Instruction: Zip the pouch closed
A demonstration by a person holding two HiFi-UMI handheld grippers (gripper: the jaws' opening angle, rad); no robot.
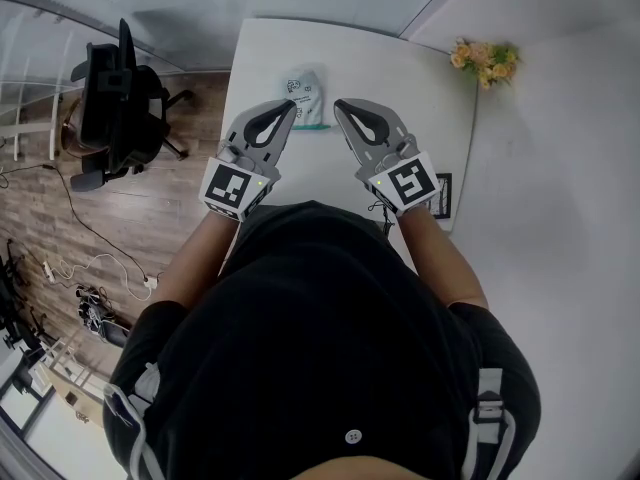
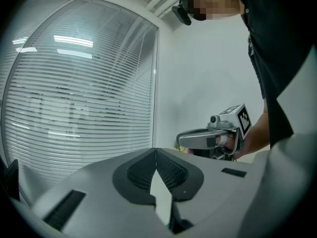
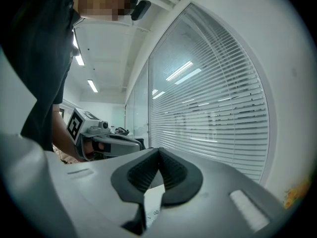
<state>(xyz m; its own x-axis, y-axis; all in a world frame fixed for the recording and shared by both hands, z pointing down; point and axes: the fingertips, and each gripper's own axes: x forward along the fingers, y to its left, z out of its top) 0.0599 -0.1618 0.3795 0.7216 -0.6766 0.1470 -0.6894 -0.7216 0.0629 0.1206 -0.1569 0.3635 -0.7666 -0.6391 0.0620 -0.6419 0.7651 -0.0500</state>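
No words or numbers clear enough to read, only black-and-white square patterns (image 1: 232, 188) on the left tongs (image 1: 290, 106) and right tongs (image 1: 340, 105), print on the pouch (image 1: 305, 96) too tiny to read

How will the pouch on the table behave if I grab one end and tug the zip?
Probably floppy: the pouch lies flat and a little crumpled, like thin soft material. It is likely light for its size, so it may slide on the smooth white table when tugged unless one end is held.
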